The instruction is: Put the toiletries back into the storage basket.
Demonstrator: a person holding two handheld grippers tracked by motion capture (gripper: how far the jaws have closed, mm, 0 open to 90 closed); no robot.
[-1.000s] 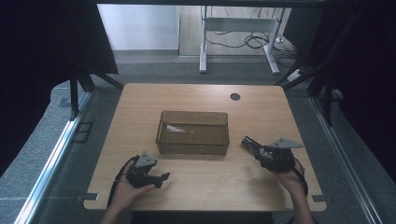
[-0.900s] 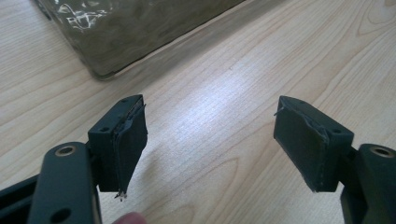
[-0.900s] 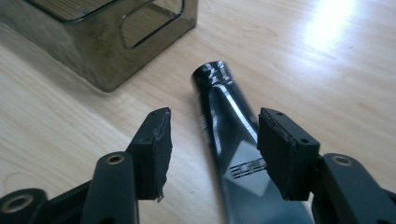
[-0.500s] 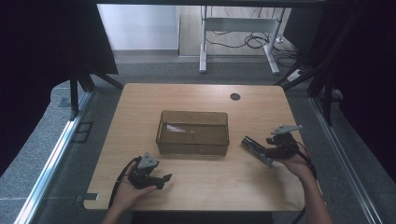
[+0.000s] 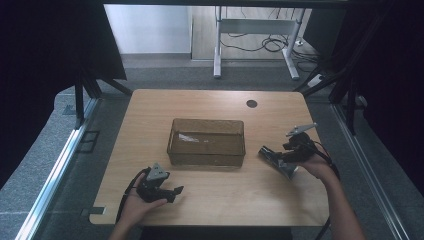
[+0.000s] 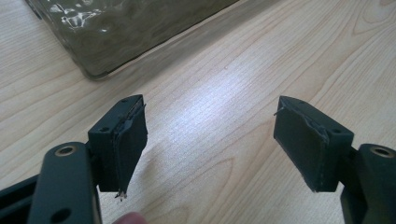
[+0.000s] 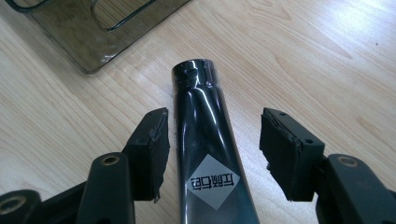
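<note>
Upside-down Chinese characters, too small to make out, on a white diamond label (image 7: pixel 215 181); label on black tube (image 7: pixel 205 121).

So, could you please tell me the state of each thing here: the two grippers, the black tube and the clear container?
left gripper: open, nothing between its jaws, low over the table.
right gripper: open, jaws on either side of the tube, pads not pressing it.
black tube: lying flat on the table, cap on, cap end toward the container.
clear container: upright on the table, no lid.
</note>
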